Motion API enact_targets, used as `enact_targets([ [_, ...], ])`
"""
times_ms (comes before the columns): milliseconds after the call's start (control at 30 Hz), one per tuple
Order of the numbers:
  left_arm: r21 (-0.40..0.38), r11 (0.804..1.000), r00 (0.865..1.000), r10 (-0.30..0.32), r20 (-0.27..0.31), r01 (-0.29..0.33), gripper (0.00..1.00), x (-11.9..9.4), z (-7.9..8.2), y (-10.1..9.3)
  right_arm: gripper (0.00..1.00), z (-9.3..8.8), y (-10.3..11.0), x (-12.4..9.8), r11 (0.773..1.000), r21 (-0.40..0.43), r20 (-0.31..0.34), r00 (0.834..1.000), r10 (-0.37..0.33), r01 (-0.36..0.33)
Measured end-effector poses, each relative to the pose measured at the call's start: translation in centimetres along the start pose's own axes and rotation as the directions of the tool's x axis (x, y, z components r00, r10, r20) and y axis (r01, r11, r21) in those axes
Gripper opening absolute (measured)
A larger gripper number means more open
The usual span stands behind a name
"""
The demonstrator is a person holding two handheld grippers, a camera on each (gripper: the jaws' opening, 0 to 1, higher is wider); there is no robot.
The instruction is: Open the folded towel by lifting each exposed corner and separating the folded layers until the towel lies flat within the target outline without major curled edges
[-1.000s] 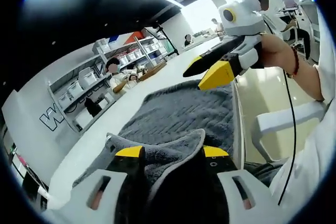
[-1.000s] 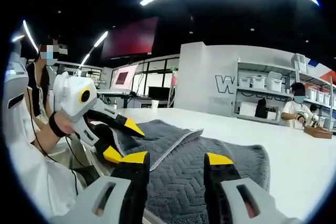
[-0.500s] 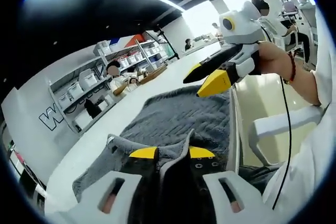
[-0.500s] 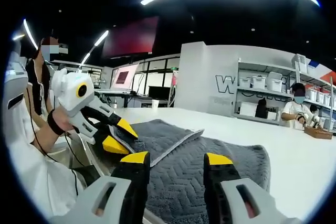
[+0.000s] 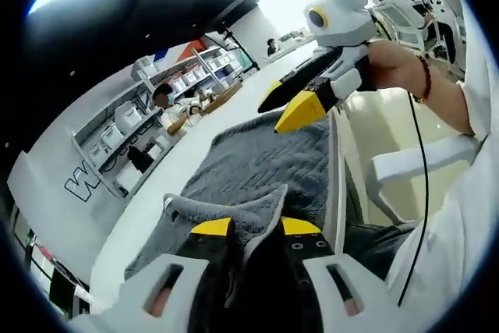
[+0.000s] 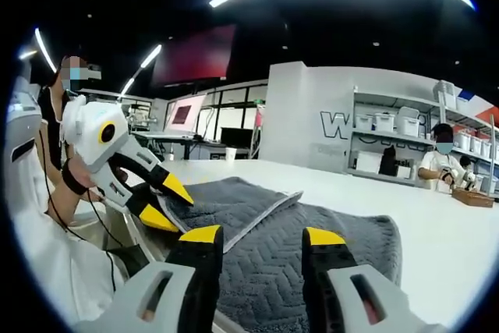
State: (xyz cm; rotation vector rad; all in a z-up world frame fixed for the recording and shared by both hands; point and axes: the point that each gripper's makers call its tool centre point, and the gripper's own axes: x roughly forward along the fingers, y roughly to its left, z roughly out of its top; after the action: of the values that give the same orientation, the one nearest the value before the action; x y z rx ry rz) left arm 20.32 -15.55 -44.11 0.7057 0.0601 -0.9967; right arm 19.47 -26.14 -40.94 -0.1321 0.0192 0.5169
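Towel: I see the grey towel [image 5: 257,165] spread on the white table [image 5: 175,173], centre of the left gripper view; lower centre in the right gripper view [image 6: 312,232], one flap folded over at its left.
Left gripper [image 5: 256,228]: my jaws at bottom centre are clamped on a raised towel corner; at centre left of the right gripper view [image 6: 160,204] it touches the towel's near edge.
Right gripper [image 6: 261,235]: my jaws stand apart over the towel, gripping nothing; upper right of the left gripper view [image 5: 284,111].
Background: shelves [image 6: 405,146], a seated person [image 6: 440,161].
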Motion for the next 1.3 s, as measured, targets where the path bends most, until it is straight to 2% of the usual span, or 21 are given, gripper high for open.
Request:
enact_targets([
  [133, 0.041, 0.999, 0.999, 0.007, -0.042, -0.006, 0.22, -0.4, -0.2, -0.4, 0.36, -0.1, -0.1, 0.0, 1.0, 0.002, -0.001, 1.0, -0.001, 0.001],
  [300, 0.085, 0.996, 0.999, 0.027, -0.046, -0.023, 0.23, -0.6, 0.5, -0.7, 0.36, -0.1, 0.0, 0.1, 1.0, 0.003, -0.003, 1.0, 0.002, -0.002],
  [333, 0.123, 0.992, 0.995, 0.048, -0.083, -0.038, 0.24, -0.6, 0.4, -0.7, 0.36, -0.1, 0.0, 0.0, 1.0, -0.001, -0.002, 1.0, 0.003, -0.003],
  [467, 0.155, 0.987, 0.994, 0.063, -0.09, -0.048, 0.24, -0.7, 0.7, -1.0, 0.36, -0.2, 0.0, 0.0, 1.0, -0.002, -0.005, 1.0, 0.002, -0.002],
  [600, 0.186, 0.982, 0.994, 0.053, -0.098, -0.034, 0.23, -0.2, 0.9, -1.7, 0.36, -0.3, 0.0, 0.0, 1.0, -0.001, -0.005, 1.0, 0.003, -0.003],
  [667, 0.198, 0.98, 0.991, 0.037, -0.128, -0.011, 0.23, -0.1, 0.0, -1.5, 0.36, -0.2, 0.0, -0.1, 1.0, -0.004, -0.003, 1.0, 0.004, -0.004],
  [833, 0.21, 0.978, 0.991, 0.042, -0.128, -0.014, 0.21, -0.2, 0.1, -1.3, 0.36, -0.3, -0.1, -0.1, 1.0, 0.001, -0.003, 1.0, 0.002, -0.002],
  [933, 0.243, 0.97, 0.988, 0.049, -0.149, -0.011, 0.2, -0.7, 0.2, -1.3, 0.36, -0.4, 0.0, 0.0, 1.0, -0.001, -0.007, 1.0, 0.005, -0.005],
  [1100, 0.284, 0.959, 0.989, 0.041, -0.142, 0.001, 0.2, -0.8, 1.0, -2.2, 0.36, -0.3, 0.0, 0.0, 1.0, 0.0, -0.004, 1.0, 0.002, -0.002],
  [1167, 0.298, 0.955, 0.989, 0.034, -0.146, 0.011, 0.19, -0.7, 0.9, -2.2, 0.36, -0.3, -0.1, 0.0, 1.0, 0.001, -0.004, 1.0, 0.002, -0.002],
  [1300, 0.303, 0.953, 0.987, 0.04, -0.156, 0.009, 0.18, -0.9, 0.2, -0.4, 0.36, -0.2, -0.1, -0.1, 1.0, 0.0, -0.002, 1.0, 0.002, -0.002],
])
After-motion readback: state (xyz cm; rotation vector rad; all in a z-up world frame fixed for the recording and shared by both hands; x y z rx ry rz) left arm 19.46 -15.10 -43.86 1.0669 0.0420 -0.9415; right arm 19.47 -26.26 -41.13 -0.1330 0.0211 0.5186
